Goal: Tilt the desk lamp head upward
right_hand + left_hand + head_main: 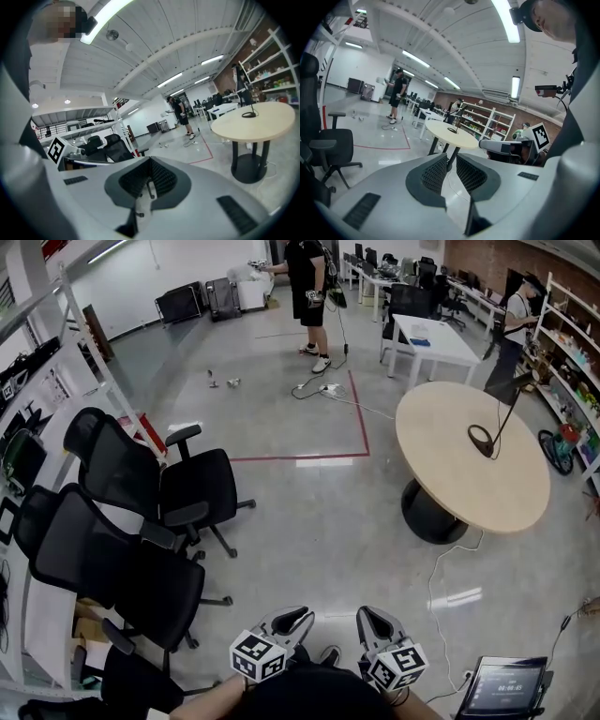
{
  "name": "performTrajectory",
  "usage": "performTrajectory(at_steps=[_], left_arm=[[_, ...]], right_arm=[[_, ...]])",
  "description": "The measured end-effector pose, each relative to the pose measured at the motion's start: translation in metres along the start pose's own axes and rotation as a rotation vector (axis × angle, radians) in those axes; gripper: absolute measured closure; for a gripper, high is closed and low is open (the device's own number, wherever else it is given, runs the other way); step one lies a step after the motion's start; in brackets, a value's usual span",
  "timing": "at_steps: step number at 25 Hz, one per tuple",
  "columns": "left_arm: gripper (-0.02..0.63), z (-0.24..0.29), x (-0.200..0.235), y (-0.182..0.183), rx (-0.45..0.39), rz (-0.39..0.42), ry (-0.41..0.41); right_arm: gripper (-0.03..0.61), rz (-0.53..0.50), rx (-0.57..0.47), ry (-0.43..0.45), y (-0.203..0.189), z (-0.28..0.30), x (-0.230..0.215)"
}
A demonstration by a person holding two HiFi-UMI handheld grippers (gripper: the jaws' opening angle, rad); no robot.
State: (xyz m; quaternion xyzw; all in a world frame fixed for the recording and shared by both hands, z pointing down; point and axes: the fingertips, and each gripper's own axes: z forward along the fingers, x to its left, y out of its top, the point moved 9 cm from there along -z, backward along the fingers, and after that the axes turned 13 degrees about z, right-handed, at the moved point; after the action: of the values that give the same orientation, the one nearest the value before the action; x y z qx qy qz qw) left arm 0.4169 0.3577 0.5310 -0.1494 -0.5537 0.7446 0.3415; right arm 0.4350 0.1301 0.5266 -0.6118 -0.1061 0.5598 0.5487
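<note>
The left hand-held gripper [298, 617] is released, its jaws a narrow gap apart with nothing between them, while the right hand-held gripper [373, 617] is clenched on nothing, both low at the near edge over bare floor. Black office chairs [187, 488] crowd the left, and a white cable [436, 587] trails across the floor toward the round surface [450, 474] at the far right. There the desk lamp [487, 450] stands on a ring base, its thin stem leaning up toward the far right, well apart from both.
</note>
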Motion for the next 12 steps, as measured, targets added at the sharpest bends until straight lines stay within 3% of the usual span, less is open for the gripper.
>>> performTrajectory(at_steps=[6,12], left_arm=[[0.548,0.030,0.020,0.004,0.032,-0.032,-0.049],[0.548,0.076,0.071,0.030,0.010,-0.023,-0.113]], right_arm=[[0.572,0.019,-0.003,-0.037,0.017,0.015,-0.019],[0.572,0.031,-0.044,-0.110,0.050,0.059,-0.040]])
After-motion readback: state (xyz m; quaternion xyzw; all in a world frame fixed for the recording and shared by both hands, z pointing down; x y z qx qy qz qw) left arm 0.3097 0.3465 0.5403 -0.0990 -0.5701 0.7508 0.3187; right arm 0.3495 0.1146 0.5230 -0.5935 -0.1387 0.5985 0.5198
